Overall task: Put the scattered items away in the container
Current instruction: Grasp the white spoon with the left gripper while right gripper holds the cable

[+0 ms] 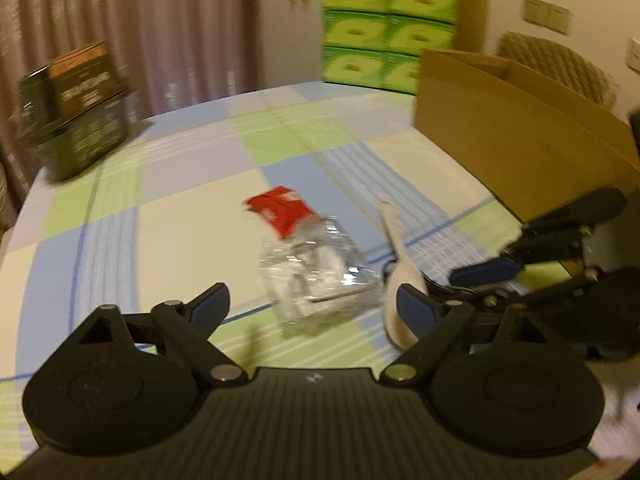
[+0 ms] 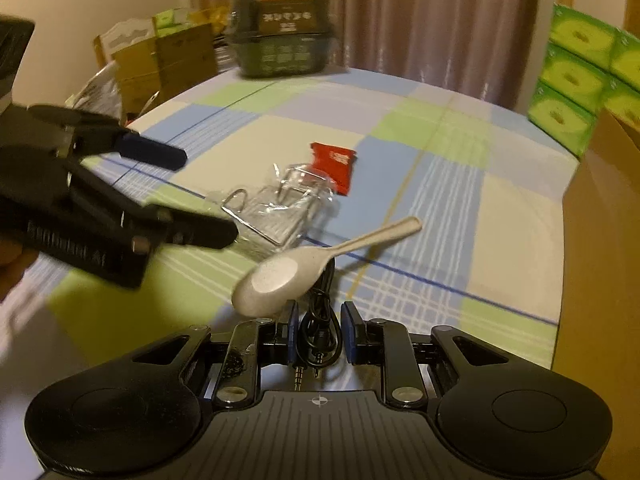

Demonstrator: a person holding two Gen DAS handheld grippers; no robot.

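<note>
On the checked tablecloth lie a clear plastic bag [image 1: 316,276], a red packet [image 1: 280,210] behind it, and a beige spoon [image 1: 396,276]. My left gripper [image 1: 312,308] is open, its fingers on either side of the bag's near end, just above the cloth. In the right wrist view my right gripper [image 2: 320,334] has its pads close on both sides of a coiled black cable [image 2: 320,332]; the spoon [image 2: 304,268] lies just in front, with the bag [image 2: 280,208] and red packet [image 2: 334,166] beyond. The brown cardboard box [image 1: 520,140] stands at the right.
A dark box [image 1: 76,112] sits at the table's far left edge. Green tissue boxes [image 1: 388,32] are stacked behind the table. The left gripper [image 2: 168,196] shows at the left of the right wrist view. The cardboard box wall [image 2: 600,280] stands close on the right.
</note>
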